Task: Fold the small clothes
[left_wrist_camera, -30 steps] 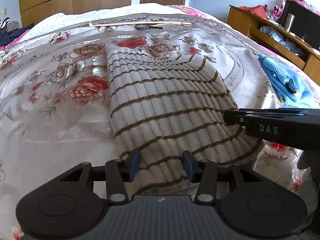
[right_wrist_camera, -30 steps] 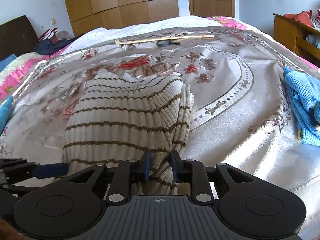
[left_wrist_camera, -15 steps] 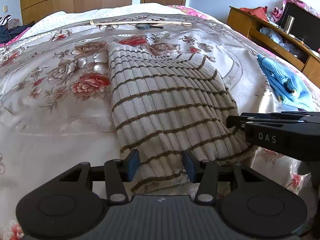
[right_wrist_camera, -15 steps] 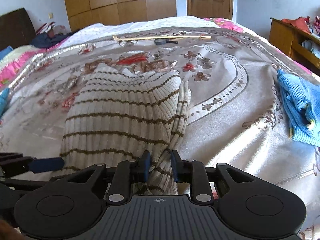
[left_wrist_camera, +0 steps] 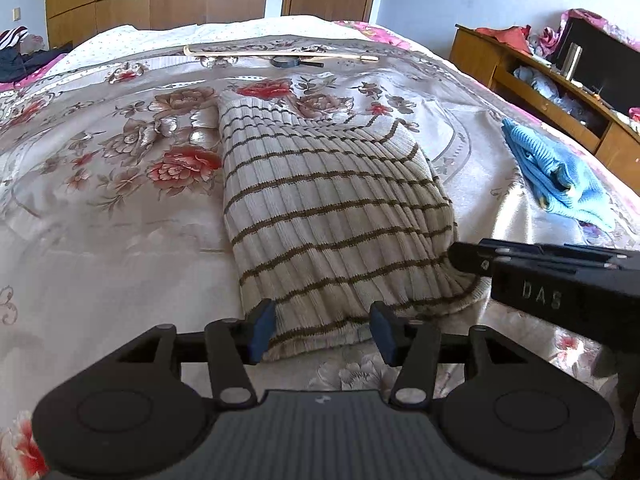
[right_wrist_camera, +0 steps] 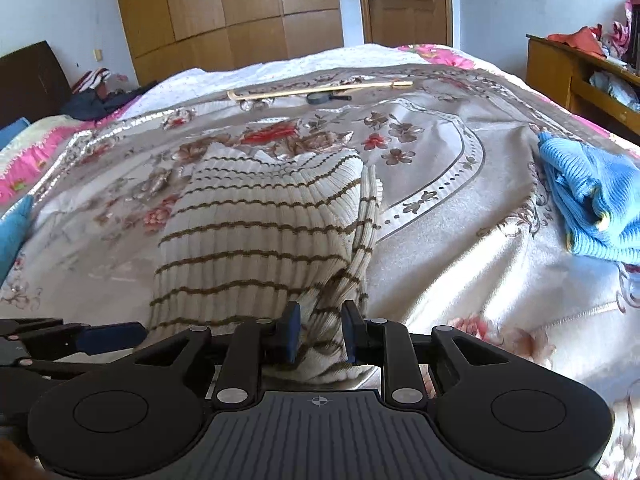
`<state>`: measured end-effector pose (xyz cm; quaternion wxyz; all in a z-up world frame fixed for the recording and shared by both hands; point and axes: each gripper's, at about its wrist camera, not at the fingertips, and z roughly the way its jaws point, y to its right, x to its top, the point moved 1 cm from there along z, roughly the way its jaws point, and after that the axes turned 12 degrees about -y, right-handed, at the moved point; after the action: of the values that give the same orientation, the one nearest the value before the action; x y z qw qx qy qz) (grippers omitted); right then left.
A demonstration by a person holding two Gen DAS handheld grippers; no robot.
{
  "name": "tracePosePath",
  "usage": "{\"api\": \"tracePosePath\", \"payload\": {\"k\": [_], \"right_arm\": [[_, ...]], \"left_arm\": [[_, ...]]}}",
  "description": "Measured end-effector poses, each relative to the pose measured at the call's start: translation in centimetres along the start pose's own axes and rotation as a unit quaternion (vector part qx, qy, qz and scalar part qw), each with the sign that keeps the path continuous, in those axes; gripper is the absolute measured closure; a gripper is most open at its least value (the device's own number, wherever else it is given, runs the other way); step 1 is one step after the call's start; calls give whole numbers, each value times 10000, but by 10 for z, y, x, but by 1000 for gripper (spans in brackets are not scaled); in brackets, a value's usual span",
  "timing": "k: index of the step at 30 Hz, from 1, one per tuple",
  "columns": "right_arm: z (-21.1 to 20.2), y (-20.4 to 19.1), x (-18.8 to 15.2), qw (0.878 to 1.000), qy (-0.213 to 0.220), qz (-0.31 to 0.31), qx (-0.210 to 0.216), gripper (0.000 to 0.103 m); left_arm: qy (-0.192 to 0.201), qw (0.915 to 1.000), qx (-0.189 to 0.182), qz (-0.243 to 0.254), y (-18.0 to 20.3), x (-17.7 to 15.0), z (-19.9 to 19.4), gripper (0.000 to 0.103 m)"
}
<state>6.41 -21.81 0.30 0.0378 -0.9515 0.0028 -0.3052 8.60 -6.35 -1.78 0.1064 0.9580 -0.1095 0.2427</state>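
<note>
A cream ribbed sweater with brown stripes (left_wrist_camera: 328,216) lies folded lengthwise on the floral bedspread (left_wrist_camera: 120,208); it also shows in the right wrist view (right_wrist_camera: 256,240). My left gripper (left_wrist_camera: 322,332) is open, its blue pads on either side of the sweater's near hem. My right gripper (right_wrist_camera: 318,332) has its pads pressed on a bunched fold at the sweater's near right corner. From the left wrist view the right gripper (left_wrist_camera: 472,260) is seen side-on at that corner.
A blue knit garment (left_wrist_camera: 556,176) lies crumpled to the right (right_wrist_camera: 592,200). A long wooden stick (left_wrist_camera: 280,54) and a magnifying glass (left_wrist_camera: 288,62) lie at the far end of the bed. A wooden cabinet (left_wrist_camera: 536,92) stands on the right.
Both grippers have drawn back toward the near edge of the bed, and the sweater's hem now sits lower and flatter. The right gripper's hold on the fold is unchanged.
</note>
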Motion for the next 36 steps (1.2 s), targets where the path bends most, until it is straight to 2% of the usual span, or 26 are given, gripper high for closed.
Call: {"api": "tracePosePath", "payload": {"k": [1,2,5,27,32,36], "right_arm": [[-1,-3,-3,10000,-13,-40,12,69],[-1,-6,-6,9999,-11,-106,5,68],[-4,-15,-14,9994,94,-305,-164,68],[-5,-16,-28,9995,252,-140,-115,67],[-4,-15,-31,9995,264,-147,-132,67],[-4,-14,-32,9995,281,-123,-125,67]], "left_arm": [[10,10000,-4,-2,0,-2,-1,40],[18,10000,-3,-8,0,-4,-3,40],[-5,10000,59,-46,-1,-9,-3,39],[-27,9994,315,-121,-2,-21,-5,36],[-21,9987,495,-116,-1,-21,-5,31],[32,9987,483,-140,-1,-22,-7,29]]}}
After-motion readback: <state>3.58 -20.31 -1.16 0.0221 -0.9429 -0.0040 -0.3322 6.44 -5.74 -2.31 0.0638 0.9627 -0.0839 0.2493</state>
